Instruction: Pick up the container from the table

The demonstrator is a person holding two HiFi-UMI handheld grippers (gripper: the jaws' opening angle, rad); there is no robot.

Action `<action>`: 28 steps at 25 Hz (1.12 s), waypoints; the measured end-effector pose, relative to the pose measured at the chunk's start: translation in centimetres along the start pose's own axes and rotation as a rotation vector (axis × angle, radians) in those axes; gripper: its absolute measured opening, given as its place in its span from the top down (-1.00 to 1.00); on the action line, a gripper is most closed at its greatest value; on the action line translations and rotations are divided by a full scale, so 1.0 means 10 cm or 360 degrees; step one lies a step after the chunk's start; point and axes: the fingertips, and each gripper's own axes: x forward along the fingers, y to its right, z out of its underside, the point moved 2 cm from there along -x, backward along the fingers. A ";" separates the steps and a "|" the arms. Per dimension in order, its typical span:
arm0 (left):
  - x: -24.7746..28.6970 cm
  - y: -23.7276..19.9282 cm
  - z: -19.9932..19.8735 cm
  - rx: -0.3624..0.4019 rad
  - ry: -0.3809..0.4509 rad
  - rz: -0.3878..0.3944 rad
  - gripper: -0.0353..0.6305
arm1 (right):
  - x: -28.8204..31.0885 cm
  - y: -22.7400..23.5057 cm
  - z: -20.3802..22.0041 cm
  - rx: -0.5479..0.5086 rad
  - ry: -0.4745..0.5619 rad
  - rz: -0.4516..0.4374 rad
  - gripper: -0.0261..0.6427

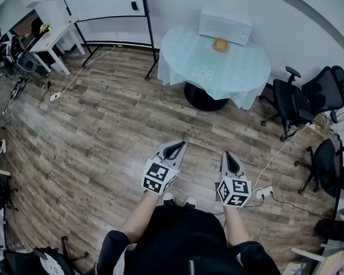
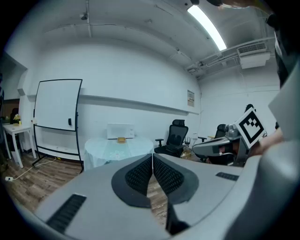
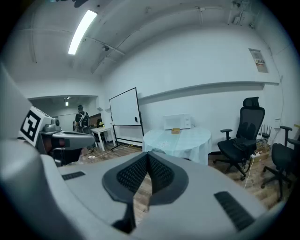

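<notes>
A small tan container (image 1: 220, 44) sits on the round table (image 1: 203, 71) with a pale blue cloth, just in front of a white microwave (image 1: 225, 24). The container (image 2: 121, 139) shows small and far off in the left gripper view, and the same container (image 3: 176, 131) is seen far ahead in the right gripper view. My left gripper (image 1: 182, 144) is shut and empty, held over the wooden floor well short of the table. My right gripper (image 1: 226, 155) is shut too, with nothing in it, beside the left one.
A whiteboard on a stand (image 1: 108, 9) is at the back left, with a white side table (image 1: 53, 39) beyond it. Black office chairs (image 1: 306, 98) stand right of the round table. A cable and power strip (image 1: 264, 192) lie on the floor near my right side.
</notes>
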 end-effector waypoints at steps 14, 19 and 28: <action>0.18 0.18 0.00 -0.0019 -0.0009 -0.0006 0.84 | -0.07 0.23 0.04 0.0013 0.0039 0.0026 0.84; 0.30 0.36 -0.03 -0.0028 -0.0015 -0.0018 0.84 | -0.13 0.43 0.07 0.0050 0.0015 -0.0016 0.84; 0.58 0.44 -0.03 -0.0056 -0.0039 -0.0033 0.84 | -0.02 0.70 0.07 0.0071 -0.0014 -0.0044 0.85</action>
